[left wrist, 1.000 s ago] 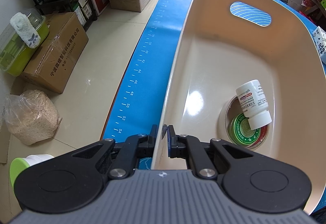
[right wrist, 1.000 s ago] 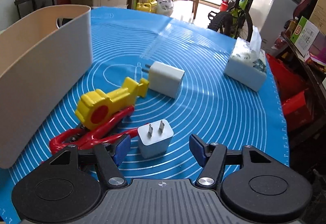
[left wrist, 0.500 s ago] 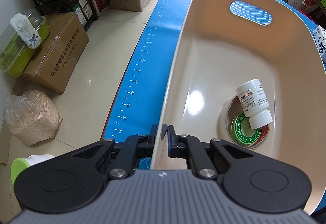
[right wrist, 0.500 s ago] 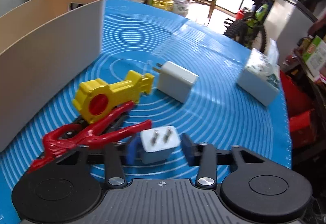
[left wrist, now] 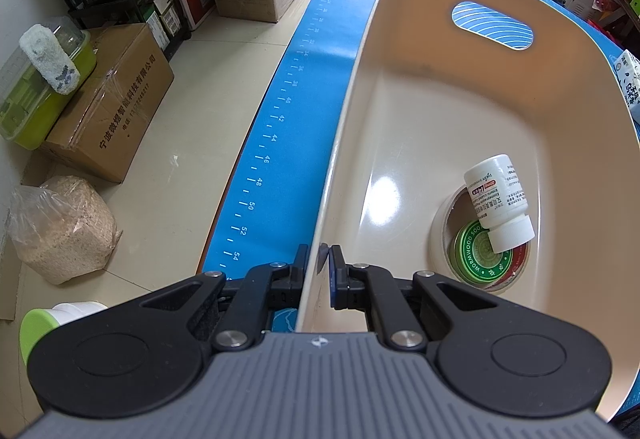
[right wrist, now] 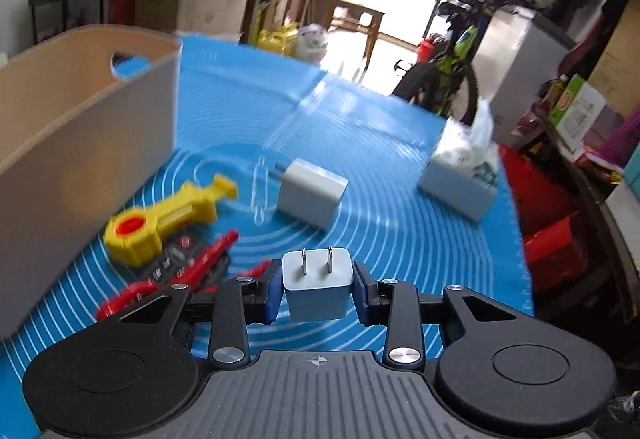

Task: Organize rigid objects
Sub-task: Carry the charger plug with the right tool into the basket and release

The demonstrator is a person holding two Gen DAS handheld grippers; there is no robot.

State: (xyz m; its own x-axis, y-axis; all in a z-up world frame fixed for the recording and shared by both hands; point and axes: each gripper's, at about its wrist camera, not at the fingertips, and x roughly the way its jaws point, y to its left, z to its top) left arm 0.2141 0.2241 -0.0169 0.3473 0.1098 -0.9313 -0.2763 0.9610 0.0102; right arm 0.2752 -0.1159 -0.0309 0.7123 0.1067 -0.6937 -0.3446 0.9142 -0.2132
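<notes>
**Currently: one charger lifted, bin partly filled**

Item 1. Small white plug adapter (right wrist: 318, 289), prongs up, clamped between the blue pads of the right hand-held gripper (right wrist: 318, 291), whose jaws have just been closing onto it. It appears clear of the mat, at 6 o'clock in the right wrist view.

Item 2. Beige bin (left wrist: 440, 111), at 9 o'clock from the adapter. The left hand-held gripper (left wrist: 318, 265) is pinched together on its near rim. Inside: a white pill bottle (left wrist: 500, 201) lying on its side, resting on a round green tin (left wrist: 478, 255).

Item 3. Left to sort, on the table: a larger white charger (right wrist: 312, 193) at 12 o'clock, a yellow toy (right wrist: 164, 221) at 10 o'clock, touching a red-handled tool (right wrist: 192, 271) just beside it. A tissue pack (right wrist: 464, 179) sits at 2 o'clock.

Progress, as judged: two pieces binned, one in hand, three outstanding.

Surface: blue silicone mat (right wrist: 400, 239) with white concentric rings and a ruler edge.

Room: tiled floor, cardboard boxes (left wrist: 108, 107), black shelving, a bicycle (right wrist: 448, 67) near a bright doorway.
</notes>
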